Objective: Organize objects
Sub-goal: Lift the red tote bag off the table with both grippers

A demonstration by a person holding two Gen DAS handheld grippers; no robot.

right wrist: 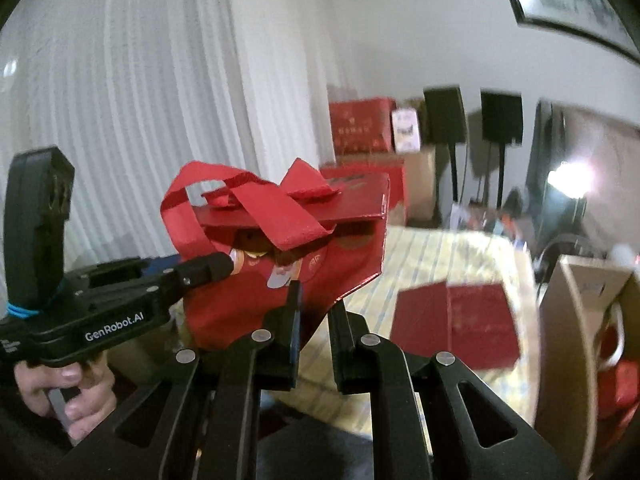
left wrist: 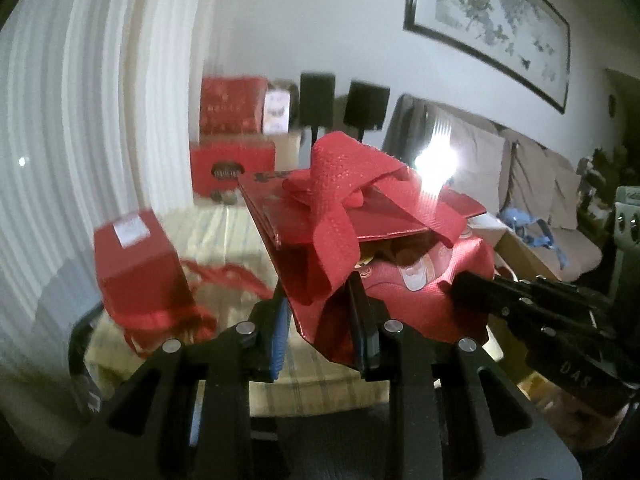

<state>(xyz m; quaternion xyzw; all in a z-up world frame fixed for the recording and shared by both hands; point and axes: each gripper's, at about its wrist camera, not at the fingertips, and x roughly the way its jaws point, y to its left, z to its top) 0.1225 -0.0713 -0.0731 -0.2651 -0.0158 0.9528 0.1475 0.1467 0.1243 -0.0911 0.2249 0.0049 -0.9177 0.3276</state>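
left gripper: pinching near edge of red gift bag | right gripper: pinching same bag's other side | bag: held above striped table, contents unclear | table: one red box left | far: two stacked red boxes

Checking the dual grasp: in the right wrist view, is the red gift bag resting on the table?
No. The red gift bag hangs clear above the striped tablecloth, pinched by the left gripper and right gripper.

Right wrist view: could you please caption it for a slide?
Both claws, right claw and left claw, grip a red gift bag above a striped tablecloth.
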